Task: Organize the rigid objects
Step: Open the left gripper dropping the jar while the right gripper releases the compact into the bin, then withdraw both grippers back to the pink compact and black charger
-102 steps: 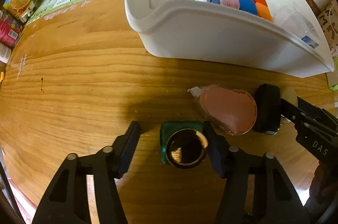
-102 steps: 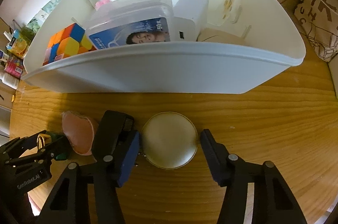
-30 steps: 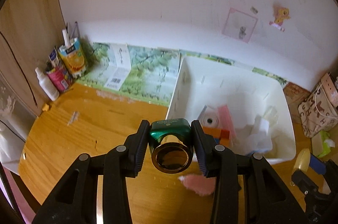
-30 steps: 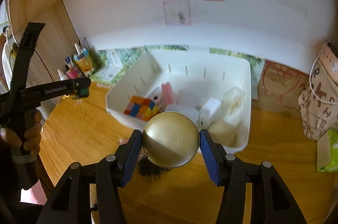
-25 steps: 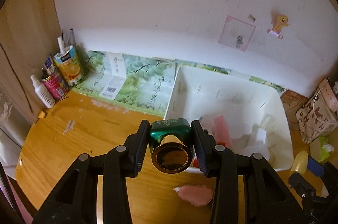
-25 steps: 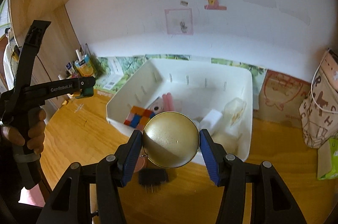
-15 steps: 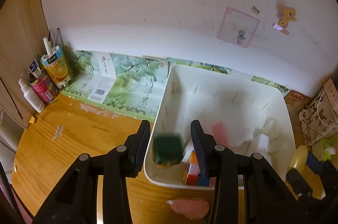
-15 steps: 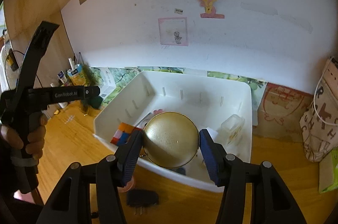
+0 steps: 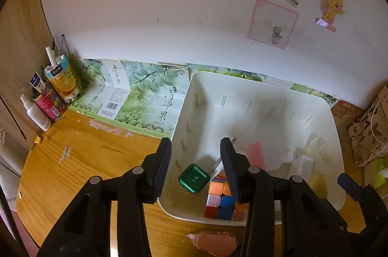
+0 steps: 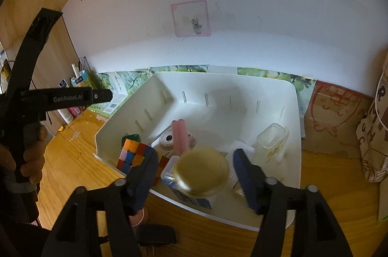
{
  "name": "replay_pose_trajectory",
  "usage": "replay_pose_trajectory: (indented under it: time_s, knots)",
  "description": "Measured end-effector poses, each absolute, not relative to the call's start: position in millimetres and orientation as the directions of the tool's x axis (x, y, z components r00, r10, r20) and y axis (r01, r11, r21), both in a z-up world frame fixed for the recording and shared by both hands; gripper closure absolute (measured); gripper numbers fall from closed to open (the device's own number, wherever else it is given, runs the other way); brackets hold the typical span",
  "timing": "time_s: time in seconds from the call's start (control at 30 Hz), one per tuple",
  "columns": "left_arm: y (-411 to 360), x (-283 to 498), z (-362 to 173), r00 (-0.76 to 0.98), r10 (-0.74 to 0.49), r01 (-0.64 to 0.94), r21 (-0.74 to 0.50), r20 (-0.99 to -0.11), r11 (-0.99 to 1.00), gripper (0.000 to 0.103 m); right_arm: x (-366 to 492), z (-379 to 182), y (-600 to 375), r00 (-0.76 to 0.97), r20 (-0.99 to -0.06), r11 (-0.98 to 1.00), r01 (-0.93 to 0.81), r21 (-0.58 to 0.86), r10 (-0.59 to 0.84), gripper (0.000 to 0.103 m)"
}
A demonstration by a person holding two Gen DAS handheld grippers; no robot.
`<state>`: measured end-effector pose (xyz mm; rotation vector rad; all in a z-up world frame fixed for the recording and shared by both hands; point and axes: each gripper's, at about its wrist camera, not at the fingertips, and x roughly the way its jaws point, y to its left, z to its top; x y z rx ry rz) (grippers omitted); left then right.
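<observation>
Here, both grippers, left gripper (image 9: 195, 166) and right gripper (image 10: 194, 172), are opening over the white plastic bin (image 10: 242, 87); the green square bottle (image 9: 194, 178) and blurred round gold compact (image 10: 202, 172) sit loose.

Stood on the counter (image 9: 80, 157), hard against the back wall: the bin (image 9: 322, 116). Inside its near left corner: the square bottle (image 9: 194, 178), with the puzzle cube (image 9: 224, 201) just to the right against the near wall. Farther right in the bin, among other small things: the round tin (image 10: 202, 173), blurred, between the opening pads of the right tool (image 10: 194, 174) and apart from both. Outside, before the bin's near wall: a flat pouch (image 9: 213, 242). At the counter's far left corner: a cluster of cartons and bottles (image 9: 52, 97).
</observation>
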<state>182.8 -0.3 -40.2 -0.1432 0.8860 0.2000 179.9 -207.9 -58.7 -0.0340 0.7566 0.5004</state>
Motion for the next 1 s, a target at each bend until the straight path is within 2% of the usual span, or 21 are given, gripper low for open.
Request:
replay_pose_trajectory:
  time_s: [0.13, 0.23, 0.3, 0.37, 0.8, 1.0]
  knots:
    - [-2, 173, -33, 0.632, 0.119, -0.233, -0.041, -0.765, 0.972, 0.046, 172, -50, -209, 0.625, -0.652, 0.879, -0.455, 0.144, 0.430, 0.035]
    - [-1, 164, -27, 0.640, 0.127, -0.237, -0.037, -0.758, 0.971, 0.037, 165, -42, -210, 0.635, -0.638, 0.878, -0.455, 0.148, 0.436, 0.035]
    - [-1, 157, -23, 0.641, 0.134, -0.240, -0.031, -0.755, 0.970, 0.028, 160, -36, -212, 0.639, -0.631, 0.879, -0.450, 0.156, 0.440, 0.035]
    - [1, 148, -21, 0.643, 0.142, -0.245, -0.027, -0.753, 0.969, 0.025, 154, -30, -214, 0.646, -0.621, 0.880, -0.445, 0.165, 0.444, 0.032]
    - [18, 87, -23, 0.609, 0.144, -0.300, -0.058, -0.780, 0.952, 0.024, 114, -10, -222, 0.690, -0.573, 0.890, -0.421, 0.177, 0.441, 0.030]
    - [25, 59, -31, 0.574, 0.173, -0.347, -0.046, -0.800, 0.937, 0.024, 95, -20, -214, 0.664, -0.593, 0.878, -0.444, 0.179, 0.456, 0.030]
